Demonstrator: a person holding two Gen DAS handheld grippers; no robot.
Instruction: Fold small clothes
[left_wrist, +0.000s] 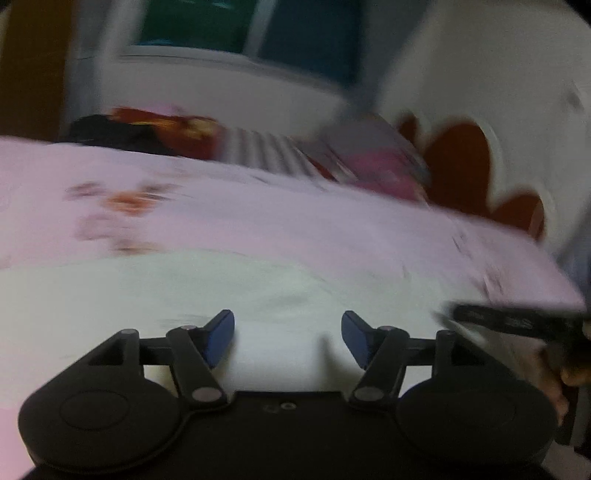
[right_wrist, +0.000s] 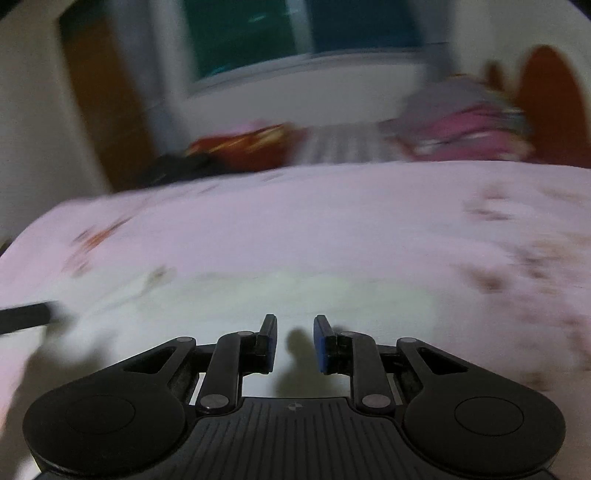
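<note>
A pale white-cream small garment (left_wrist: 207, 291) lies flat on the pink flowered bed sheet (left_wrist: 258, 214); it also shows in the right wrist view (right_wrist: 280, 295). Both views are motion-blurred. My left gripper (left_wrist: 288, 332) is open wide and empty, just above the garment's near part. My right gripper (right_wrist: 294, 341) is open with a narrower gap, empty, over the garment's near edge. The right gripper shows as a dark bar at the right edge of the left wrist view (left_wrist: 517, 321); the left one shows at the left edge of the right wrist view (right_wrist: 26, 317).
A pile of clothes, pink and grey (right_wrist: 465, 122), and a red and black heap (right_wrist: 236, 147) lie at the far side of the bed. A red-brown headboard (left_wrist: 461, 173) stands at the right. A window (right_wrist: 295, 33) and wall are behind.
</note>
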